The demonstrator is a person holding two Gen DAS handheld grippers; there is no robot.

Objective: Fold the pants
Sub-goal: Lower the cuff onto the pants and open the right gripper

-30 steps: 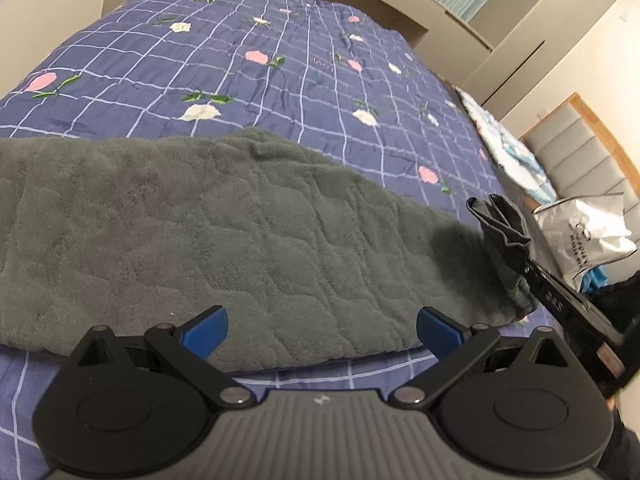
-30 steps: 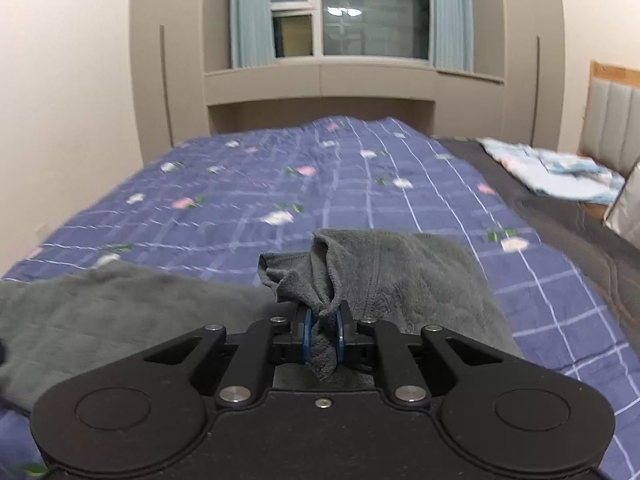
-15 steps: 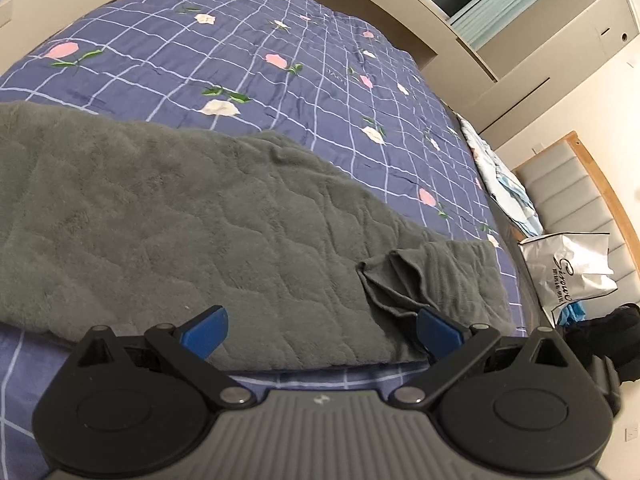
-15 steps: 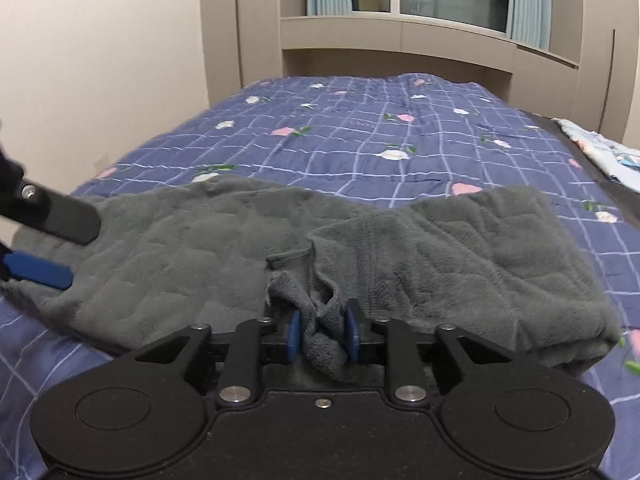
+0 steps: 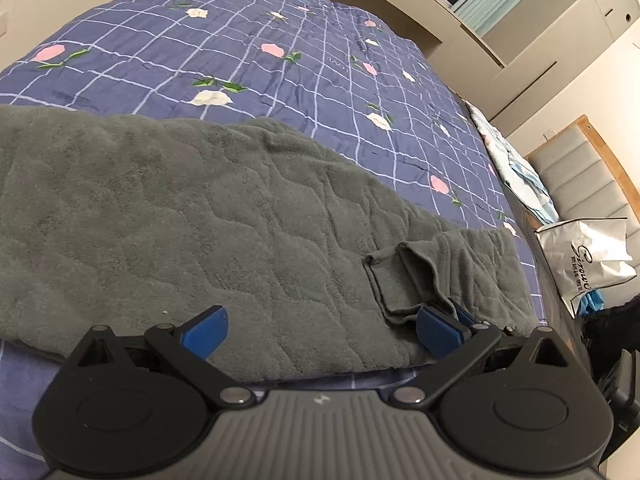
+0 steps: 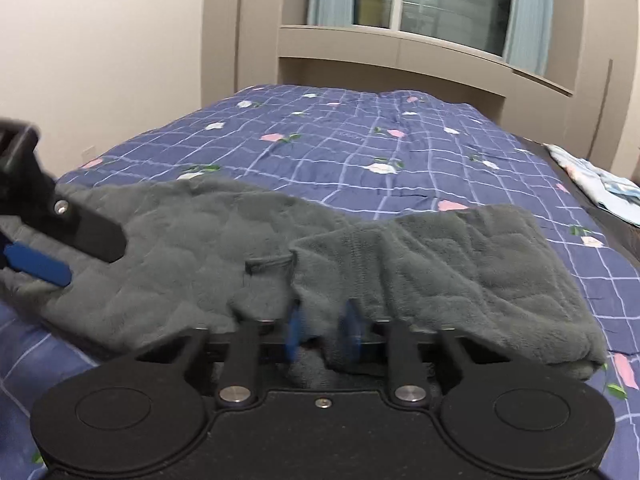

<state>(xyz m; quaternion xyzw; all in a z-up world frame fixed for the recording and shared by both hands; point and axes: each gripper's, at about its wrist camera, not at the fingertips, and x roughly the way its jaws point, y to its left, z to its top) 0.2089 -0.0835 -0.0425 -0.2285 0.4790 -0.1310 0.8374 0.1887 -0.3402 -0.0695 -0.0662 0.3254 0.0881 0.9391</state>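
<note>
My left gripper [image 5: 320, 330] hangs wide open just over the near edge of the grey pants [image 5: 180, 216] spread across the blue quilt [image 5: 280, 40], while my right gripper [image 6: 322, 330] stands parted around their folded-over end.

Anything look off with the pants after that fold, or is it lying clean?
The folded-over end of the pants is not flat: its edge is bunched into ridges and sits askew near the right gripper, whose jaws are parted with fabric between them. The left gripper is open. Nothing looks damaged.
</note>
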